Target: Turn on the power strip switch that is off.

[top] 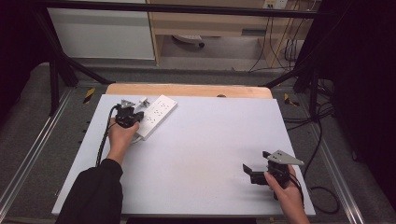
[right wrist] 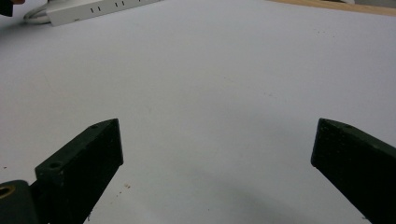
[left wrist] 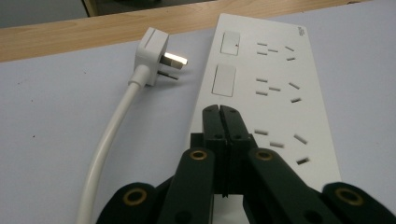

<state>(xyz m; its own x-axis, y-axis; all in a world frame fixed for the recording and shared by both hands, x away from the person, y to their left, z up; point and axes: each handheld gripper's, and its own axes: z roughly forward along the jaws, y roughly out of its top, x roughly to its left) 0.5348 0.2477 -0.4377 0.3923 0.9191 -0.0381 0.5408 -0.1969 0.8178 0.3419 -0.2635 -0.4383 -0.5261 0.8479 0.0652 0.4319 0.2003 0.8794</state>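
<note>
Observation: the left gripper (left wrist: 219,111) is sitting over the near end of the white power strip (left wrist: 275,93), its jaws pressed fully together with nothing between them. The closed tips are resting on, or just above, the strip's face, below the two rocker switches (left wrist: 225,79); contact itself cannot be confirmed. In the high view the strip (top: 156,115) is lying at an angle on the far-left part of the grey table mat (top: 205,154), with the left gripper (top: 127,116) at its near end.

The strip's own plug (left wrist: 153,57) is lying loose just beside the strip, prongs pointing towards it, its white cable (left wrist: 109,140) curving back along the mat.

The right gripper (top: 256,173) is waiting well apart at the near right, jaws spread wide and holding nothing, aimed across bare mat.

Judgement: the person is pinning or nudging the strip with closed tips. Next move probably calls for steadying the strip while the plug or a switch is being addressed.
</note>
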